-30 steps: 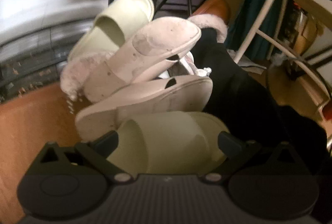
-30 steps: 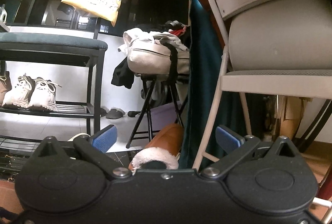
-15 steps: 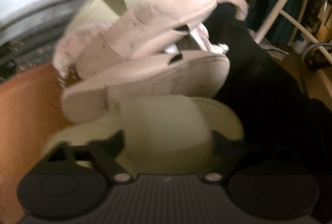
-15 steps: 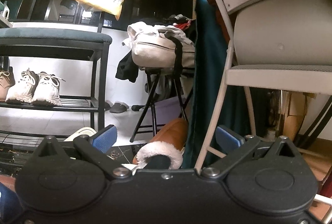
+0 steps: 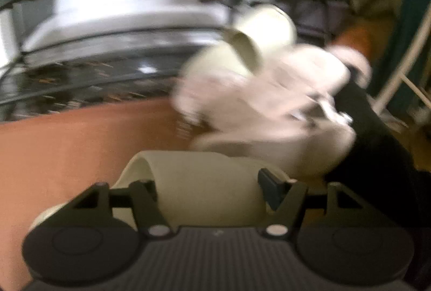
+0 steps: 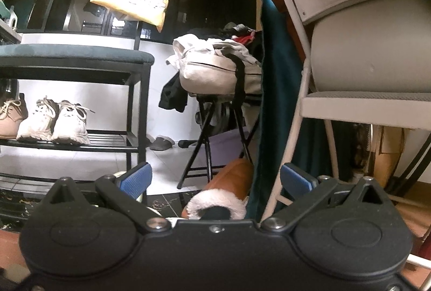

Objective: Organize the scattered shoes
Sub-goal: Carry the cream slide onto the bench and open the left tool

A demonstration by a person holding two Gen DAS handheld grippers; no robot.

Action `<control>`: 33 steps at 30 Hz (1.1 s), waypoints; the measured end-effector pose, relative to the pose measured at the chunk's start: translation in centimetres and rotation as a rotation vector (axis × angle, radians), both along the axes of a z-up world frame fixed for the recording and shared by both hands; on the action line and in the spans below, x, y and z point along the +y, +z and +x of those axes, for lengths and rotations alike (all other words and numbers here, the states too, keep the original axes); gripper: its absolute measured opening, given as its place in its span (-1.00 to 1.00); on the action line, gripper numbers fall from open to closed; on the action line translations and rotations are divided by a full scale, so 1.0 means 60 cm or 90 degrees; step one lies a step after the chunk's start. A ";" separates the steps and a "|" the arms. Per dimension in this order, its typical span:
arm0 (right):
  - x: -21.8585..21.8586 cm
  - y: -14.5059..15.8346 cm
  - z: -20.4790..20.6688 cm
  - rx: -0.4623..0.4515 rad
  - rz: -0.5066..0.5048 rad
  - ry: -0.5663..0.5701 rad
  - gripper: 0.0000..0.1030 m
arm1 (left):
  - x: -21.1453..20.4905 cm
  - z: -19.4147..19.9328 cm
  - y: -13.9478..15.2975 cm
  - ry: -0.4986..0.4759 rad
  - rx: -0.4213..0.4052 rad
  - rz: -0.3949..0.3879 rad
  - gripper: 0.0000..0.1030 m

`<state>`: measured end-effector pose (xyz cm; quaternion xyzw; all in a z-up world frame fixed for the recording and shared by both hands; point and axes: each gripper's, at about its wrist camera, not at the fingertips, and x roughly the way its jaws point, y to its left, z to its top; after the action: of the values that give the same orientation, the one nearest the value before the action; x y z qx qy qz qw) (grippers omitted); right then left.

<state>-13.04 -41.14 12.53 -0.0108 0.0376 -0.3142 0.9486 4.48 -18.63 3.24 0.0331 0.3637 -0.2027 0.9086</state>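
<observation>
In the blurred left wrist view my left gripper [image 5: 208, 184] is shut on the strap of a pale green slide sandal [image 5: 204, 191] and holds it over the orange floor. Behind it lies a heap of shoes: a second pale green slide [image 5: 258, 32] and two pink fluffy slippers [image 5: 269, 108], soles showing. My right gripper [image 6: 214, 178] is open and empty, held level. A brown boot with a white fur cuff [image 6: 223, 196] lies on the floor just past its jaws.
A black shoe rack [image 6: 134, 108] with white sneakers [image 6: 54, 121] on a shelf stands at the left. A folding stool with a beige bag [image 6: 215, 73] is in the middle, a grey folding chair [image 6: 363, 102] at the right. Black cloth [image 5: 377, 143] lies right of the heap.
My left gripper has closed on the near green slide and pulled it left, away from the heap; the view swung left and blurred. The right gripper rose slightly and stayed open.
</observation>
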 end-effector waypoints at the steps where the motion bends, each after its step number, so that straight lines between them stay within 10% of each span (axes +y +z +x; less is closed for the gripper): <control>1: 0.005 0.001 0.002 0.000 -0.001 0.007 1.00 | 0.022 0.004 0.003 0.024 -0.013 0.010 0.26; 15: 0.093 -0.003 0.047 0.046 -0.016 0.108 1.00 | 0.263 0.086 -0.059 0.213 -0.034 0.072 0.26; 24: 0.145 -0.011 0.067 0.066 -0.010 0.139 1.00 | 0.279 0.071 -0.114 0.234 -0.021 0.105 0.27; 33: 0.179 -0.002 0.060 0.070 -0.013 0.167 1.00 | 0.268 0.069 -0.112 0.257 -0.001 0.134 0.93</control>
<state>-9.47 -30.41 12.41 -0.0423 0.0843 -0.1867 0.9779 8.61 -2.53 -3.46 0.0546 0.3814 0.0225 0.9225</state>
